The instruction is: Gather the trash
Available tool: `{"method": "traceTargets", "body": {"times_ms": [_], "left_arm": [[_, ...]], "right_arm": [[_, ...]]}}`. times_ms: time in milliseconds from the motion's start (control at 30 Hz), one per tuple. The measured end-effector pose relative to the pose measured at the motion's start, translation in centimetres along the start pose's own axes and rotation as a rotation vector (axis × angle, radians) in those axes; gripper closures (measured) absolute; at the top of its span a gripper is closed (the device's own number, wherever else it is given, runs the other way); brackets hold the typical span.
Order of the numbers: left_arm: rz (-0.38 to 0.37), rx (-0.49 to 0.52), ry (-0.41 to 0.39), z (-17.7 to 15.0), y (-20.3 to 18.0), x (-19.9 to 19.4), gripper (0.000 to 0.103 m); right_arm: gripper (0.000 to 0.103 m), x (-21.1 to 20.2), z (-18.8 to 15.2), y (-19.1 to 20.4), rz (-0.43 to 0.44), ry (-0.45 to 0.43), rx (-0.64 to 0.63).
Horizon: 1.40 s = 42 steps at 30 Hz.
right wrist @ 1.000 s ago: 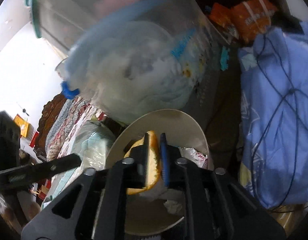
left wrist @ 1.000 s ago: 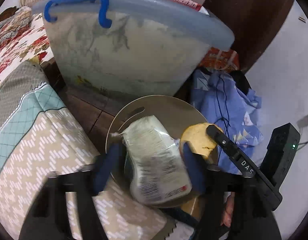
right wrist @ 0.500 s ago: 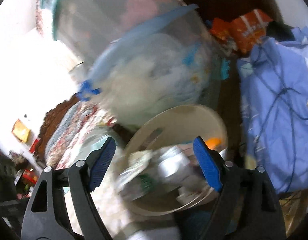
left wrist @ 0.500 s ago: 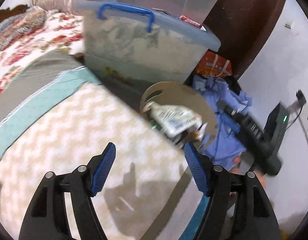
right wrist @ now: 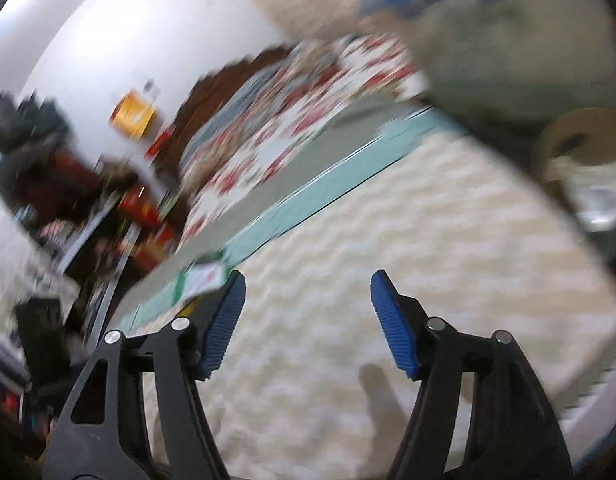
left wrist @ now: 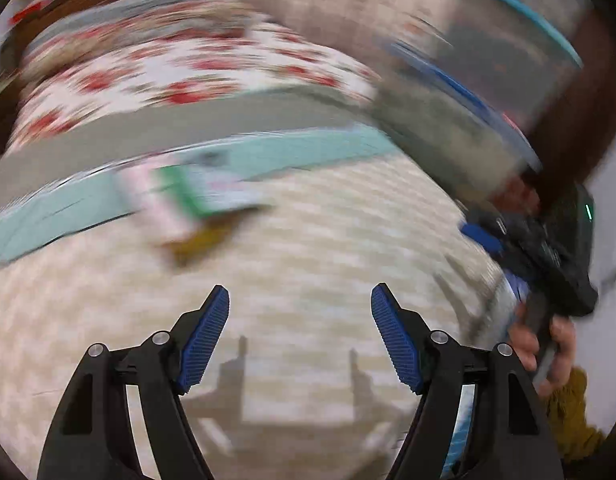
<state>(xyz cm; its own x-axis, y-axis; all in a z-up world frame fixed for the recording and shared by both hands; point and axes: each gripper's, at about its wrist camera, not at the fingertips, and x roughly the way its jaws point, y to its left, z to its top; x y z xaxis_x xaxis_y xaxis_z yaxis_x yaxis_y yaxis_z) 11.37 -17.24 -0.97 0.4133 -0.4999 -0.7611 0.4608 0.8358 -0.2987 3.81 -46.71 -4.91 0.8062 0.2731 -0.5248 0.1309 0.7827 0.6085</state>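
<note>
Trash: one flat wrapper (left wrist: 187,196), white with green, is seen lying on the bed where the beige zigzag cover (left wrist: 308,280) meets the teal stripe (left wrist: 291,156); badly blurred, print unreadable. Same wrapper (right wrist: 199,280) is seen in the right wrist view just past the left blue pad.
Left gripper (left wrist: 299,308): jaws held wide, nothing between the pads, only beige cover seen under them.
Right gripper (right wrist: 308,296): jaws closing, nothing between the pads, beige cover below.
Right gripper from left view: black body (left wrist: 548,252) seen at right edge, gripped by a hand (left wrist: 548,344).
Bin: tan round rim (right wrist: 584,132) seen at right edge of the right view, off the bed, with pale crumpled stuff inside; contents cannot be told.
Storage box: clear tub with blue handle (right wrist: 508,40) is seen beyond the bin.
Far bedding: red floral quilt (left wrist: 179,68) lies past the grey band.
Image quality: both views heavily motion-blurred.
</note>
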Motion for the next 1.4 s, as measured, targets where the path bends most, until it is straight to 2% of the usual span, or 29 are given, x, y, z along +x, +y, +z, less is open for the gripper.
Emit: {"method": "traceTargets", "body": {"times_ms": [100, 167, 300, 367, 500, 533, 567, 600, 633, 767, 867, 1000, 1033, 1133, 1200, 1300, 1333, 1367, 1400], "left_arm": [[0.041, -0.124, -0.015, 0.9, 5.2, -0.8, 0.035], [0.03, -0.189, -0.031, 1.2, 8.0, -1.3, 0.035], [0.014, -0.222, -0.047, 1.6, 10.2, -1.6, 0.035], [0.004, -0.242, -0.038, 1.8, 11.2, -1.4, 0.035], [-0.009, -0.268, -0.037, 1.4, 12.4, -1.3, 0.035], [-0.005, -0.27, -0.038, 1.2, 12.7, -1.5, 0.035], [-0.001, -0.274, -0.038, 1.1, 12.8, -1.5, 0.035], [0.003, -0.283, -0.038, 1.0, 13.3, -1.6, 0.035], [0.006, -0.294, -0.039, 0.9, 13.7, -1.7, 0.035], [0.007, -0.331, -0.046, 0.6, 15.0, -2.2, 0.035], [0.008, -0.338, -0.05, 0.1, 15.1, -2.6, 0.035], [0.016, -0.322, -0.042, -0.9, 14.4, -3.2, 0.034], [0.02, -0.314, -0.04, -1.3, 14.1, -3.4, 0.033], [0.027, -0.294, -0.028, -2.1, 13.4, -3.7, 0.033], [0.033, -0.281, -0.021, -2.4, 12.8, -3.8, 0.032], [0.05, -0.264, -0.019, -2.4, 12.1, -3.8, 0.026], [0.057, -0.252, -0.023, -2.1, 11.7, -3.8, 0.025], [0.07, -0.239, -0.027, -1.8, 11.3, -3.6, 0.022], [0.086, -0.228, -0.027, -1.5, 11.0, -3.4, 0.019]], "right_arm": [[0.039, 4.0, -0.2, 4.3, 0.041, 0.1, -0.086], [0.039, 6.8, -0.3, 7.3, 0.062, 0.16, -0.146], [0.035, 13.5, 0.5, 11.9, 0.091, 0.232, -0.172], [0.031, 16.5, 1.1, 13.2, 0.073, 0.255, -0.172], [0.032, 22.0, 1.7, 15.3, 0.021, 0.294, -0.225], [0.037, 23.2, 1.6, 15.4, 0.025, 0.327, -0.229], [0.053, 24.1, 1.2, 15.3, 0.044, 0.371, -0.219], [0.055, 24.2, 1.0, 15.6, 0.077, 0.386, -0.203], [0.062, 24.7, 1.1, 15.8, 0.097, 0.397, -0.193], [0.068, 23.2, -2.1, 16.6, 0.213, 0.479, -0.174], [0.068, 21.3, -5.1, 17.2, 0.277, 0.526, -0.164], [0.068, 17.8, -8.5, 17.5, 0.326, 0.543, -0.163], [0.068, 16.8, -9.1, 17.4, 0.319, 0.526, -0.178], [0.071, 13.4, -10.4, 16.7, 0.199, 0.453, -0.256], [0.071, 11.3, -10.5, 15.4, 0.13, 0.394, -0.257], [0.069, 8.8, -10.3, 13.9, 0.098, 0.332, -0.221], [0.064, 7.8, -10.1, 13.4, 0.104, 0.307, -0.189], [0.043, 6.9, -9.9, 12.9, 0.11, 0.281, -0.16], [0.032, 5.9, -9.8, 12.5, 0.113, 0.248, -0.141]]}}
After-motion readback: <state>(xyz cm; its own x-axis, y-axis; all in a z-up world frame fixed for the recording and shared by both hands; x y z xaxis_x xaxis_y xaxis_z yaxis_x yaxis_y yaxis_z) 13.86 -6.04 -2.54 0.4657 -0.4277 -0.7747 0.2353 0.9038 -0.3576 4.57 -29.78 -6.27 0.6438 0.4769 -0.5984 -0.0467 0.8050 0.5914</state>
